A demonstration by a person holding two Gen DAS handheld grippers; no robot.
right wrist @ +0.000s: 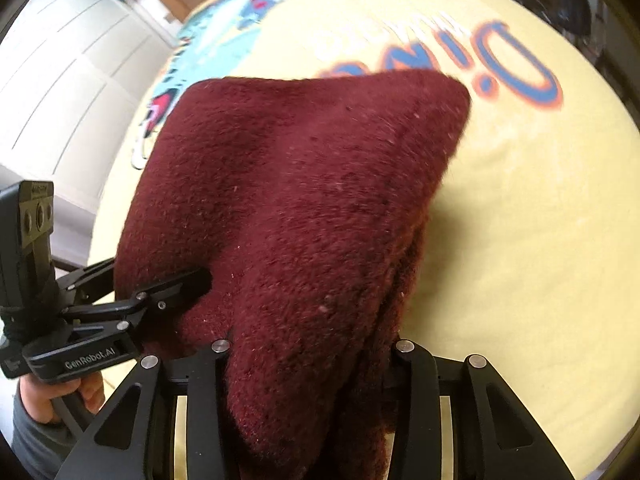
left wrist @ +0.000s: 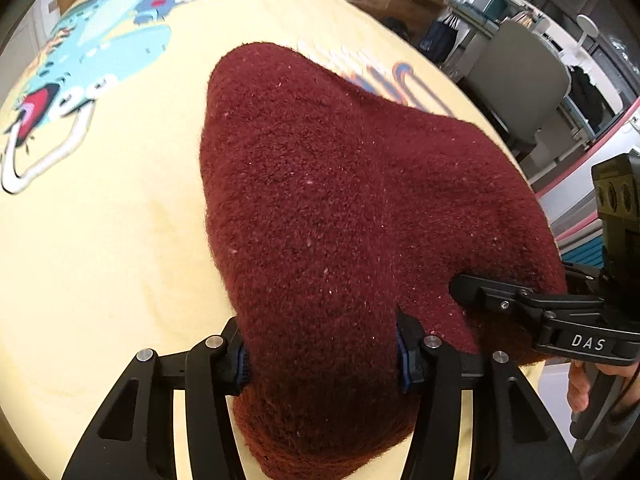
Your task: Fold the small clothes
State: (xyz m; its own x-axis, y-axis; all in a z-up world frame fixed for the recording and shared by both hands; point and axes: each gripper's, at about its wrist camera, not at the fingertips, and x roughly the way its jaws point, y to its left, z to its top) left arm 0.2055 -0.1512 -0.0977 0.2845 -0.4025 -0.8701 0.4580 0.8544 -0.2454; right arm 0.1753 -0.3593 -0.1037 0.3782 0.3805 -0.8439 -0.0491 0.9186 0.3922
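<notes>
A dark red fuzzy garment (left wrist: pixel 320 200) hangs lifted over a yellow printed cloth (left wrist: pixel 100 240). My left gripper (left wrist: pixel 322 360) is shut on the garment's near edge, with cloth bunched between its fingers. The right gripper (left wrist: pixel 464 286) shows at the right of the left wrist view, clamped on the same edge. In the right wrist view the garment (right wrist: pixel 300 200) drapes from my right gripper (right wrist: pixel 308 356), which is shut on it, with folded layers hanging at the right. The left gripper (right wrist: pixel 196 280) grips the garment's left edge there.
The yellow cloth (right wrist: pixel 520 240) carries a cartoon print and blue lettering (right wrist: pixel 512 68). White cabinet doors (right wrist: pixel 60 80) stand to the left. A grey chair (left wrist: pixel 520 80) and office clutter lie beyond the cloth's far right edge.
</notes>
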